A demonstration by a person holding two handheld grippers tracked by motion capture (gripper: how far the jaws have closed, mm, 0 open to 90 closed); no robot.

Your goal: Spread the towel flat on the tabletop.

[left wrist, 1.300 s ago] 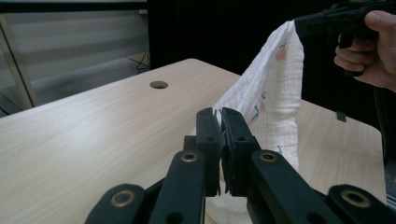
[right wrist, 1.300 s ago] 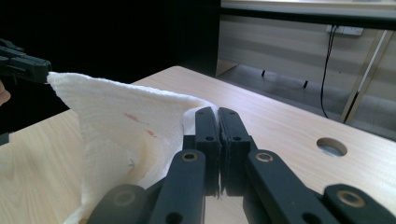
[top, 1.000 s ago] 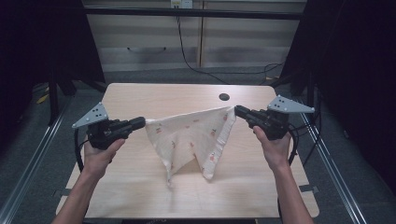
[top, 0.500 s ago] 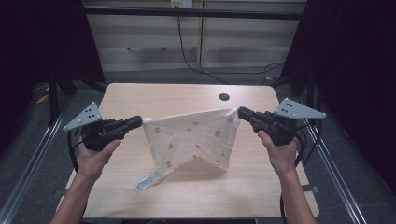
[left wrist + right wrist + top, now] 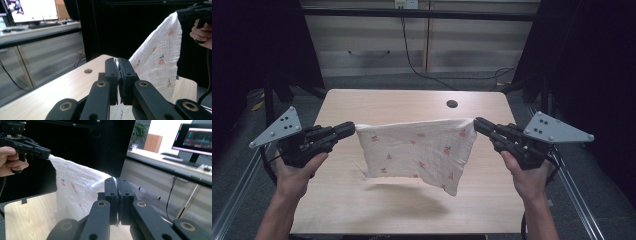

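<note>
High view, cloth: my left claw (image 5: 353,128) and my right claw (image 5: 477,123) each pinch an upper corner of the white printed cloth (image 5: 417,152), which hangs stretched between them above the wooden surface (image 5: 412,102) — its lower edge off the wood, a shadow beneath.
High view, handling: I judge it light and limp; the top edge sags slightly, the bottom corner droops free, so the corners are the places to hold.
Left claw view: my jaws are closed flat on a thin edge of fabric (image 5: 160,62), which runs up to the other claw (image 5: 192,12).
Right claw view: my jaws are clamped on a bunched corner of the cloth (image 5: 75,187); the weave looks crinkled and soft — unlikely to slip, I think, but easy to tug out if pulled hard.
</note>
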